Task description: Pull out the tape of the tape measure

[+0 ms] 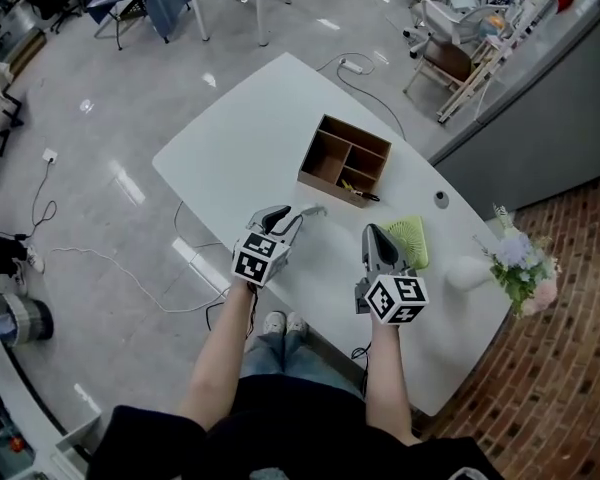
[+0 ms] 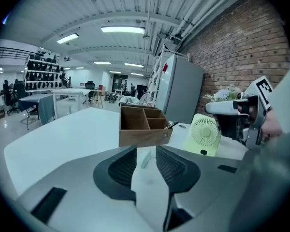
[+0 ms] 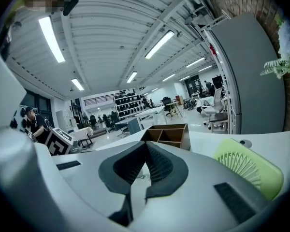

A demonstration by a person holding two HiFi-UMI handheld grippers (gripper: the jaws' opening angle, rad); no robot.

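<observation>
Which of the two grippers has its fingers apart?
The left gripper: its dark ribbed fingers stand apart, while the right gripper has them touching at the tips.

The scene is taken in from overhead by the head view, which is aimed steeply down at the whole white worktop. The left gripper view is set low over the worktop and faces the wooden box and green fan close ahead. The right gripper view is tipped upward, and much ceiling is seen. Box and fan are shared by all three views.
</observation>
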